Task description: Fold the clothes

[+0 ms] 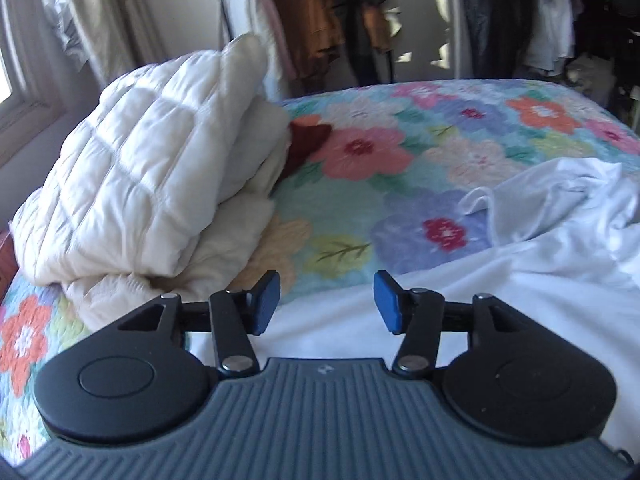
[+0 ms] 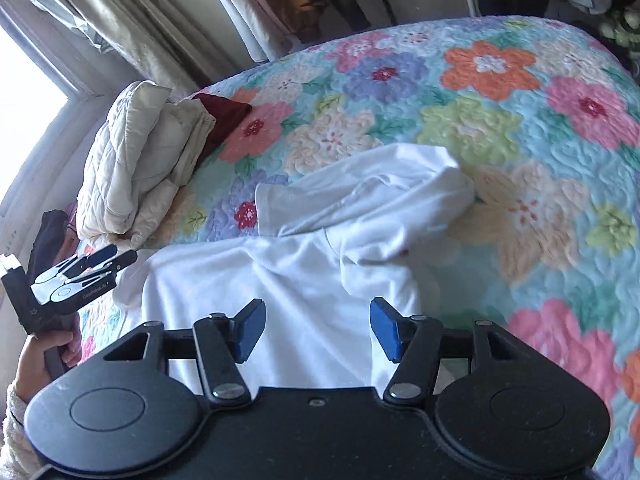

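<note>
A white garment (image 2: 320,256) lies crumpled on the floral bedspread (image 2: 500,120), partly folded over itself, one sleeve end toward the left. It also shows in the left wrist view (image 1: 520,264), at the right and under the gripper. My left gripper (image 1: 326,300) is open and empty, just above the garment's left edge. It also shows in the right wrist view (image 2: 100,264), at the far left, held by a hand. My right gripper (image 2: 318,330) is open and empty, above the garment's near part.
A folded cream quilted duvet (image 1: 140,184) is piled at the bed's left side, with a dark red cloth (image 1: 308,140) beside it. Hanging clothes on a rack (image 1: 360,20) stand behind the bed. A window and curtains (image 2: 80,40) are at the left.
</note>
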`<state>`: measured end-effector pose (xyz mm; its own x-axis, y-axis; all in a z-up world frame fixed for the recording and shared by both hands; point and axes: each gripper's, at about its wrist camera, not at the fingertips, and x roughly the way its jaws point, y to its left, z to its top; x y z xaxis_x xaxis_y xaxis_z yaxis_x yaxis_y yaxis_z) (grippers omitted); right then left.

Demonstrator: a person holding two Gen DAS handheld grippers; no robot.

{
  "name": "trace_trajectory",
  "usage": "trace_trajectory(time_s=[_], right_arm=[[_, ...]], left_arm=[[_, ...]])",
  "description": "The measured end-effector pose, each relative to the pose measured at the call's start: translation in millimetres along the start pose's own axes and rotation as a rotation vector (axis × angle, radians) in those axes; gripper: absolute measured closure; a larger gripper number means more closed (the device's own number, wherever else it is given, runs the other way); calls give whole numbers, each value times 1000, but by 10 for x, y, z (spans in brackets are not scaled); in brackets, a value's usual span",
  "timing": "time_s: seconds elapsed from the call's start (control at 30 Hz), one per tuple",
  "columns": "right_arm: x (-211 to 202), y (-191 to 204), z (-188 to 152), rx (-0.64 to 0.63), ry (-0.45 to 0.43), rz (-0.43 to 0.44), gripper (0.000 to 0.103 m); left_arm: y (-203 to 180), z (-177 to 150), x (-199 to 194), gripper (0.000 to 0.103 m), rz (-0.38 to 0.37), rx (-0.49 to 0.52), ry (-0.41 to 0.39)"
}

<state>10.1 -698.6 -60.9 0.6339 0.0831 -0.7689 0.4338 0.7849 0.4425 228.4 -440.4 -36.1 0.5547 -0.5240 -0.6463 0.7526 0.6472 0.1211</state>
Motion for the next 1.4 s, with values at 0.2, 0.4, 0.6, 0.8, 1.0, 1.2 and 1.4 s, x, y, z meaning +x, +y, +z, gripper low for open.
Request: trace_trajectory(time_s=[0.2, 0.4, 0.6, 0.8, 1.0, 1.2, 1.4], right_arm=[[-130, -214, -292, -52, 34, -121, 39], [252, -624, -455, 7, 16, -133, 39], [808, -594, -279, -49, -5, -105, 49], [843, -556, -219, -172, -72, -112, 97], [522, -597, -203, -235, -211, -152, 98], [524, -919, 20, -189, -244, -136, 93], [319, -1157, -183, -100, -276, -125, 74]], left_arm=[[-714, 273, 139, 51, -194, 49, 4], [-1583, 544, 542, 50, -408, 126, 35], [-2436, 780, 1097, 47, -510, 290, 124], [-3006, 793, 1295, 57, -416, 559, 109], [-2816, 1056, 1352, 92, -401, 403, -2], [-2299, 1453, 1501, 92, -465, -19, -118], [-2268, 1266, 1837, 92, -416, -62, -66]])
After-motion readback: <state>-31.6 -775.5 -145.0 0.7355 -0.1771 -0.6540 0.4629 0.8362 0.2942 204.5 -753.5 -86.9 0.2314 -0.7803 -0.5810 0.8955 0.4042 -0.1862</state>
